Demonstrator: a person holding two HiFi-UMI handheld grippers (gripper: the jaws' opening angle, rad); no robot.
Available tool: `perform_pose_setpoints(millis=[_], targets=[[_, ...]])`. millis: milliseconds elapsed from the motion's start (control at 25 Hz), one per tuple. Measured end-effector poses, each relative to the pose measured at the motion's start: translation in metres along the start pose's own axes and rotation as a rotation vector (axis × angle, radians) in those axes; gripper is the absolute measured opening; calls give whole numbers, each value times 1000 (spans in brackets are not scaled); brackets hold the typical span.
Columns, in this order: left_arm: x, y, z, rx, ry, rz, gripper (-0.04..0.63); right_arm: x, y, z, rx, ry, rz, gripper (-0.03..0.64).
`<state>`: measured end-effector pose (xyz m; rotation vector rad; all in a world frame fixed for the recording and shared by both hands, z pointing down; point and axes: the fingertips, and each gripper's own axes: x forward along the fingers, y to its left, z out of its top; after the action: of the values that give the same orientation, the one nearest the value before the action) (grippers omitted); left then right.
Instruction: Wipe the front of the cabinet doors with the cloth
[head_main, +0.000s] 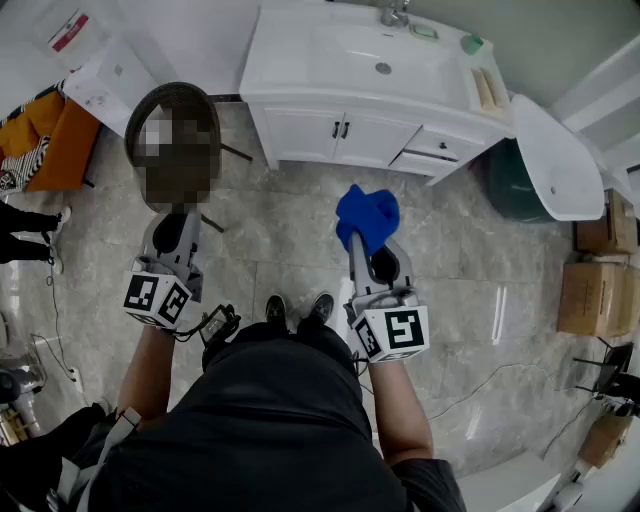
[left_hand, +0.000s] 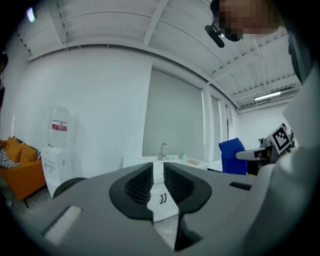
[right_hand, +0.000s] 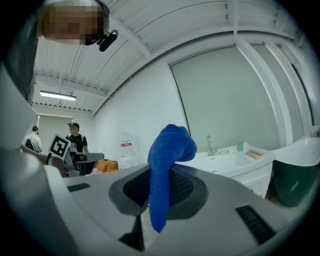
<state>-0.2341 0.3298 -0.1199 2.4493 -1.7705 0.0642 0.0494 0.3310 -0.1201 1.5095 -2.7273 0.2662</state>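
Right gripper (right_hand: 159, 189) has its jaws clamped on the blue cloth (right_hand: 167, 150), which bunches above the pads and droops down between them. Left gripper (left_hand: 158, 182) carries nothing, its jaws parted by just a narrow gap. Both are held over the tiled floor (head_main: 280, 235), well apart from the white cabinet doors (head_main: 340, 135) under the sink (head_main: 380, 50). The cloth seems to touch nothing else.

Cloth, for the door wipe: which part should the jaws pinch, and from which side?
Pinch the narrow middle band of the cloth across its flat sides, as the right gripper does now. It is shut on the cloth, with the bunched wad bulging beyond the tips and a short tail hanging below. That wad would probably meet the cabinet doors before the jaws do.
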Motion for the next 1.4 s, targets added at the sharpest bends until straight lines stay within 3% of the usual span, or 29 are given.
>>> perform_pose_setpoints(millis=[800,1080,1400], targets=[[18,-1,-11,3,36,3,67,12,-6,-4,-28,-18,15,55],[41,-13,-24,27,74,24,67,41,-42,-43,-11,37,9,55],[62,-28,-36,50,88,67,67,85,-75,-83,-16,107,62,55]])
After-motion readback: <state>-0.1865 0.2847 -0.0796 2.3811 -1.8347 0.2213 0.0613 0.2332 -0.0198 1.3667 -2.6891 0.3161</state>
